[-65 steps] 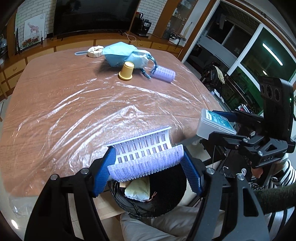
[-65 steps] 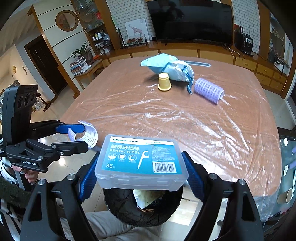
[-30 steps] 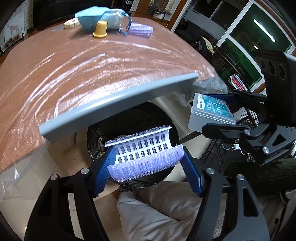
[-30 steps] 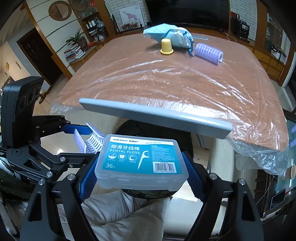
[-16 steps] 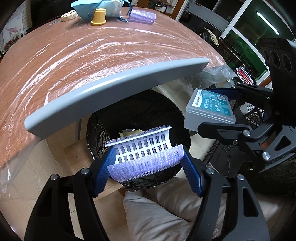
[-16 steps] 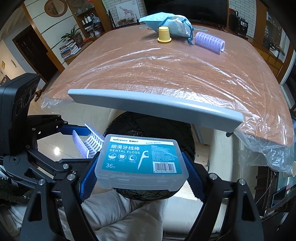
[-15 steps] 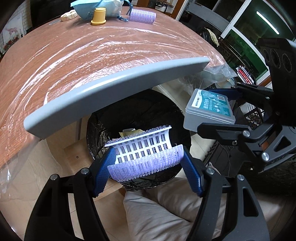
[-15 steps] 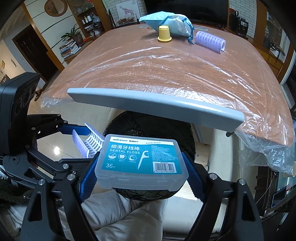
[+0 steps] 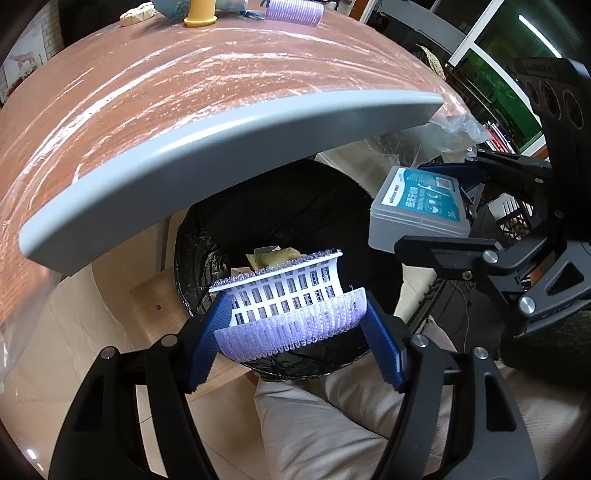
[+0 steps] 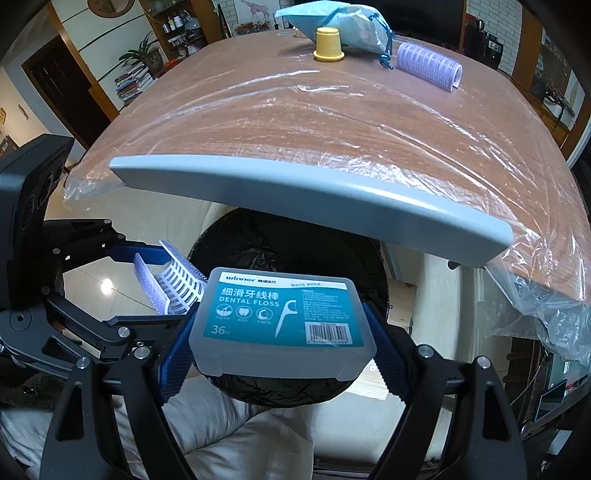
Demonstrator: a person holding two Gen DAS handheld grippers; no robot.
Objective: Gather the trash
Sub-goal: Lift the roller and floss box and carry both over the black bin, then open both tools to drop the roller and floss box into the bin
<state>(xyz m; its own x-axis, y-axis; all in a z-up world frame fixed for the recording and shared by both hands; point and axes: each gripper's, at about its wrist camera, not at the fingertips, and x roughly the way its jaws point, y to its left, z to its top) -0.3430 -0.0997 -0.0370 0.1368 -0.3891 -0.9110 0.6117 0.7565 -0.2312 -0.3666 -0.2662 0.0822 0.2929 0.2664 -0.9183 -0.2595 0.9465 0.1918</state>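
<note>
A split purple hair roller (image 9: 291, 314) is being clamped in the left claw (image 9: 295, 328), a dental floss box (image 10: 282, 325) in the right claw (image 10: 282, 343). Both are being held over the black-lined bin (image 9: 295, 206) under the surface (image 10: 332, 122), apparently for dropping.

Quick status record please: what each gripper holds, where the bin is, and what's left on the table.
left gripper: shut on purple hair roller
right gripper: shut on dental floss box
bin: black-lined, below table edge, under both grippers, some trash inside
table: plastic-covered; yellow cup, blue bag, second purple roller remain
</note>
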